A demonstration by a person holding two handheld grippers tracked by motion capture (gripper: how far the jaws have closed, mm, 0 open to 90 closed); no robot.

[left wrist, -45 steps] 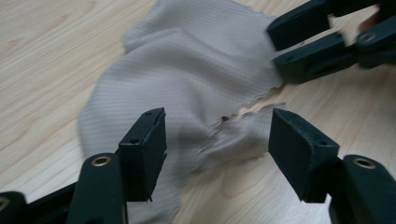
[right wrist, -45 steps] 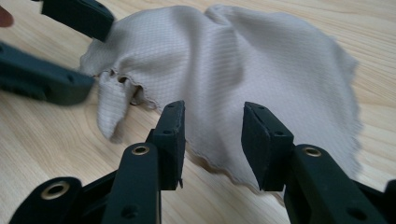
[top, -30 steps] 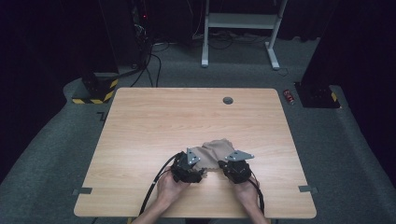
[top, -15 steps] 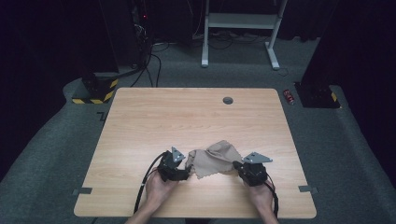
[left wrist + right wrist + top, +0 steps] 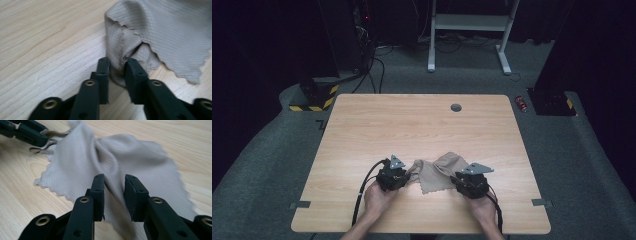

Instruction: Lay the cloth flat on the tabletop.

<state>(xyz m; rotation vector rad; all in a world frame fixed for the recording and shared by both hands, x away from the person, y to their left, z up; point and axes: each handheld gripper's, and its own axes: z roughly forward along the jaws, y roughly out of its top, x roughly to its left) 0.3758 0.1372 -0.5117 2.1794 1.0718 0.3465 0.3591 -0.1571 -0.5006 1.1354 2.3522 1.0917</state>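
Left gripper (image 5: 404, 175) now clamps a bunched corner of the beige cloth (image 5: 437, 172): its jaws have just been closing, and the left gripper view shows the fabric (image 5: 160, 37) pinched between the pads. Right gripper (image 5: 462, 181) has just been opening; in the right gripper view its jaws straddle a fold of the cloth (image 5: 110, 165) with a gap on each side, so it looks let go, not gripping. Since a second ago the two hands have gone from side by side at the cloth's near edge to well apart, and the cloth has been drawn out wider between them. It lies crumpled on the wooden table (image 5: 412, 125), near the front edge, between the grippers. Judgement: a handover of grip, left side now anchored, right likely to re-grasp for spreading or folding. Hard to tell: whether the right pads brush the fold at all; the cloth's underside and far hem are hidden under its own wrinkles; the high view hides both jaw tips behind the gripper bodies.
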